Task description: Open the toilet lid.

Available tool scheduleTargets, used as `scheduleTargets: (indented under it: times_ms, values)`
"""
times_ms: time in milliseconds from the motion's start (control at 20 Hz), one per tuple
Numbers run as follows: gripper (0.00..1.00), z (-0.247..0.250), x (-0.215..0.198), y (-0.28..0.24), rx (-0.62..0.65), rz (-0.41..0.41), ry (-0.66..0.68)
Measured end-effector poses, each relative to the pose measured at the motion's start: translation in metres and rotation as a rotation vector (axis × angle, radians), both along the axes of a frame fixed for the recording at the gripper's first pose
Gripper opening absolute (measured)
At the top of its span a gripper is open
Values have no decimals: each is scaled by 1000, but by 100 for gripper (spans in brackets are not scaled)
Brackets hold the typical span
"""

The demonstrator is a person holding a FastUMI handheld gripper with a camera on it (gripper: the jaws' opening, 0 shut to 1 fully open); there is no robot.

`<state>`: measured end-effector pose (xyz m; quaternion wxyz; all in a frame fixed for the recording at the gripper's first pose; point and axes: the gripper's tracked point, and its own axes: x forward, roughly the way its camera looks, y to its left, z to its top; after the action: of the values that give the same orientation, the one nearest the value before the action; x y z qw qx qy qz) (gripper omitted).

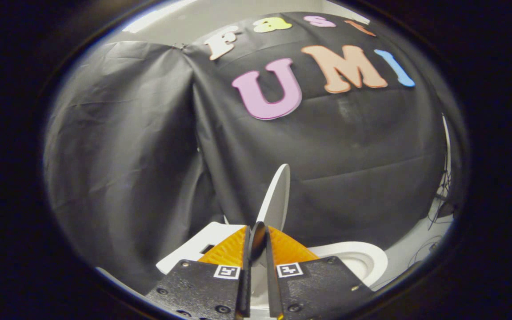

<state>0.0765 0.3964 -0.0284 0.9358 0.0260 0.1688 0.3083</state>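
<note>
The white toilet lid [277, 195] stands raised nearly upright, seen edge-on, rising from between my fingers toward the black cloth wall. My gripper [257, 240] is shut on the lid's near edge, one finger pressing each face. To the right of the fingers lies the white toilet bowl with its seat rim [362, 258], open to view below the lifted lid. A white block of the toilet's body [198, 246] shows to the left of the fingers.
Black cloth wall [149, 155] hangs close behind and to the left of the toilet. At the far right, a light floor strip [420, 249] carries some dark cables and a stand's legs.
</note>
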Motion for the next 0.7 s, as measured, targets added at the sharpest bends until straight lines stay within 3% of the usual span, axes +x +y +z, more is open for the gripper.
scheduleTargets:
  times_ms: [450,700]
  values:
    - [17,-10,-26,103,-82,201,-18]
    - [18,-19,-43,141,-40,283,16]
